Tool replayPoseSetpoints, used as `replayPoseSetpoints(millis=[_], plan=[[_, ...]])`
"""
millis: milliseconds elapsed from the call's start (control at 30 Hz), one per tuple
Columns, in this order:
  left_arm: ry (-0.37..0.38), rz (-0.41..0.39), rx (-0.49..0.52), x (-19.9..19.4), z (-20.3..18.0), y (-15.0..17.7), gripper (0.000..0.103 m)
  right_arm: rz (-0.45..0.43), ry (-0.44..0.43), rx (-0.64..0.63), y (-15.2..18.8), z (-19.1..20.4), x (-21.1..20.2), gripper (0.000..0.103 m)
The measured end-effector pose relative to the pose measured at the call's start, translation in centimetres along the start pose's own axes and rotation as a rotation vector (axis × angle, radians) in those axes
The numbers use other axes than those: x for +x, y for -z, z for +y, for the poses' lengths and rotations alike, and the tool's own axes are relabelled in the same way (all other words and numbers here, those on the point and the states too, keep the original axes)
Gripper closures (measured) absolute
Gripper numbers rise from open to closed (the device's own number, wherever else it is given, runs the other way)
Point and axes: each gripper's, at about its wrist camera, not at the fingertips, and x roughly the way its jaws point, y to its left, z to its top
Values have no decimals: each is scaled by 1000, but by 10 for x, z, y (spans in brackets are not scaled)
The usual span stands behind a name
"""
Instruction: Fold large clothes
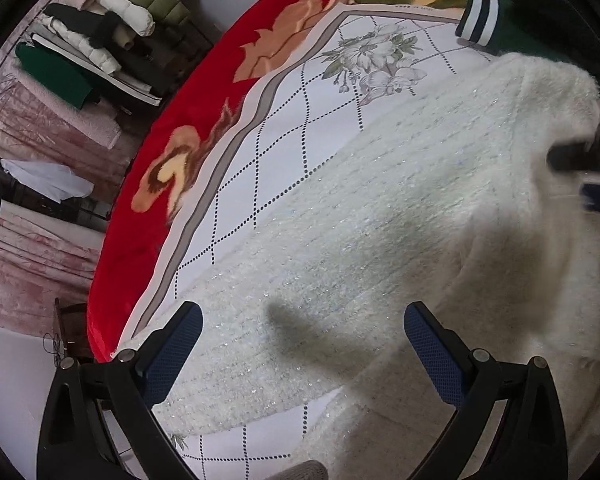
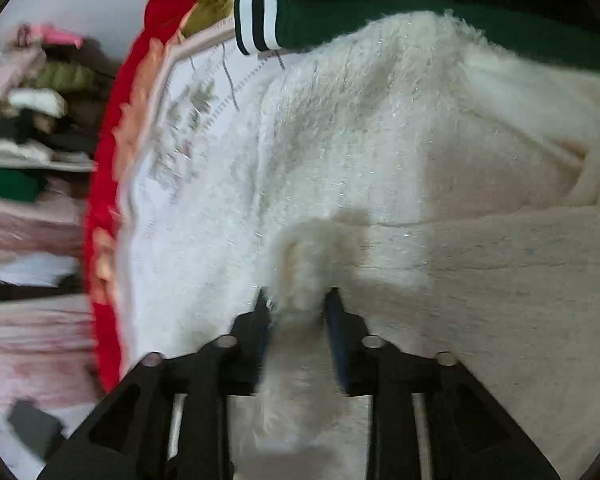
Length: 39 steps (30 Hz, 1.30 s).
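A fluffy white sweater (image 1: 380, 216) with glittery threads lies spread on the bed. My left gripper (image 1: 302, 322) is open and empty, hovering just above the sweater's lower part. My right gripper (image 2: 298, 300) is shut on a bunched fold of the white sweater (image 2: 380, 160) and lifts it. In the left wrist view the right gripper (image 1: 580, 168) shows at the right edge, holding the raised fold.
The white bedsheet (image 1: 284, 112) has a dotted diamond pattern and flowers, over a red floral blanket (image 1: 204, 92). A dark green garment with striped cuff (image 1: 480, 20) lies at the far side and also shows in the right wrist view (image 2: 268, 12). A pile of folded clothes (image 1: 100, 40) stands beyond the bed.
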Motion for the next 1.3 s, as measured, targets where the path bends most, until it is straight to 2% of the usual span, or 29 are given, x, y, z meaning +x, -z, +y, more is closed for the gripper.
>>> replayPoseSetpoints(millis=[33,67,133,233,333,433,500,567,633,700,767,900,967,1033,1067,1100,1133,1200,1300], plan=[[16,5,-4,-4,1,0,0,-9,-16,10,5,-2,-10,40],[31,10,-9,-11,-2,0,0,-38,-33,22,10,-9,-28,36],[78,29,-22,-20,-2,1,0,-86,-24,52,27,-30,-65,36],[142,78,-74,-26,9,12,0,-113,56,126,63,-69,-107,36],[189,168,-175,-15,40,40,0,-78,163,200,104,-112,-128,36],[218,352,-301,21,84,90,0,-17,216,266,140,-141,-128,36],[229,446,-388,47,112,125,1,36,247,302,164,-154,-119,36],[254,495,-498,66,138,151,2,66,254,319,179,-155,-111,36],[331,517,-644,85,163,172,2,80,257,296,188,-148,-102,36],[415,519,-766,103,181,182,2,84,258,261,190,-131,-91,36],[469,495,-896,118,199,187,2,82,268,222,192,-114,-81,36],[468,365,-1024,129,225,176,3,78,306,182,182,-86,-61,36],[434,306,-1043,132,233,165,11,75,323,165,181,-79,-55,36],[391,260,-1048,138,242,150,33,79,350,151,178,-70,-45,36],[389,236,-1054,140,247,143,34,81,356,149,178,-68,-43,36],[404,204,-1056,143,252,135,40,81,359,148,175,-63,-38,36],[438,182,-1061,145,256,130,42,79,364,145,175,-60,-37,36],[568,118,-1092,144,263,123,41,77,373,138,175,-52,-31,36],[804,69,-1119,143,265,126,38,80,372,148,176,-44,-27,36]])
